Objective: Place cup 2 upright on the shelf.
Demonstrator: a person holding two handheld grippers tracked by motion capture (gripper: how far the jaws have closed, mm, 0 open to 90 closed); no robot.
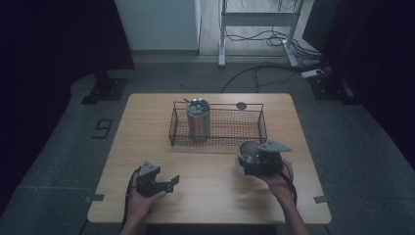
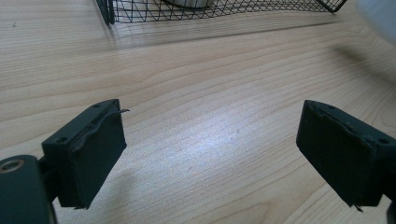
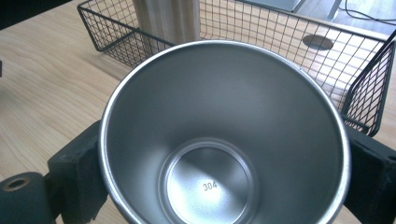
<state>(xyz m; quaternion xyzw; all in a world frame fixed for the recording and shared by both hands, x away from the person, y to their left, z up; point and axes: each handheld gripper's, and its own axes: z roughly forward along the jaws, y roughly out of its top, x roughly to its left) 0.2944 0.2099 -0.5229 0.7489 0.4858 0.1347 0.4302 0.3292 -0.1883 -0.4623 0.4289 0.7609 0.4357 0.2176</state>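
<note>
Dim grey floor all round, cables trailing at the back, and one pale wooden table in the middle of the high view. On it sits a black wire basket with a tall steel tumbler standing in its left end. Just in front of the basket's right corner, the right gripper clamps a second steel cup, mouth tipped up towards the person. The right gripper view goes straight down inside that cup: polished walls, "304" stamped on the bottom, a black jaw pressed against each side, and the basket just beyond its rim. None of that stamp reads from above. Over on the other side, the left gripper sits well apart from cup and basket. Its own view shows the jaws spread wide over bare wood, nothing between them, the basket's front edge ahead.
</note>
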